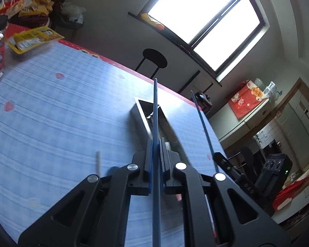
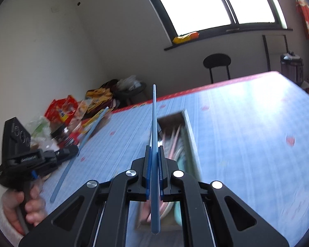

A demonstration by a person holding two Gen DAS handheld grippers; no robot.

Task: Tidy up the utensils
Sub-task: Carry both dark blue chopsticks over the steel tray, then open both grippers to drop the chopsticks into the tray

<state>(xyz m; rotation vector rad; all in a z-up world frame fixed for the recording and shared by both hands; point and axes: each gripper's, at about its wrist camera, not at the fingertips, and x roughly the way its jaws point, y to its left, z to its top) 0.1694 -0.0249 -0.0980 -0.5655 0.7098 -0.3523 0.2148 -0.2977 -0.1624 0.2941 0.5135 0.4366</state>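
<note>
While both views blur with motion, we list what we see, from largest to smallest.

Table (image 1: 51, 123): we see a blue striped cloth with small red marks and a red edge along the far side.

Window (image 1: 206, 20): bright, on the far wall, with a yellow packet on its sill.

Stool (image 2: 217, 61): black, beyond the table's far edge.

Snacks (image 1: 31, 39): yellow and red packets heaped at the table's far left corner.

Box (image 1: 150, 113): a long open tray on the table, just beyond our grippers; in the right view it holds pink sticks and a pale green piece, too blurred for us to name.

Left gripper (image 1: 156, 142): narrow, its pads clamped on a blue chopstick (image 1: 155, 107) that points up and away, over the box. In the right view a hand (image 2: 28, 203) grips its handle at the near left.

Right gripper (image 2: 154, 150): narrow too, pinching a second chopstick (image 2: 154, 119), upright above the box's near end.

Stick (image 1: 97, 160): a pale short piece lying on the cloth, near left; we cannot tell what it is.
</note>
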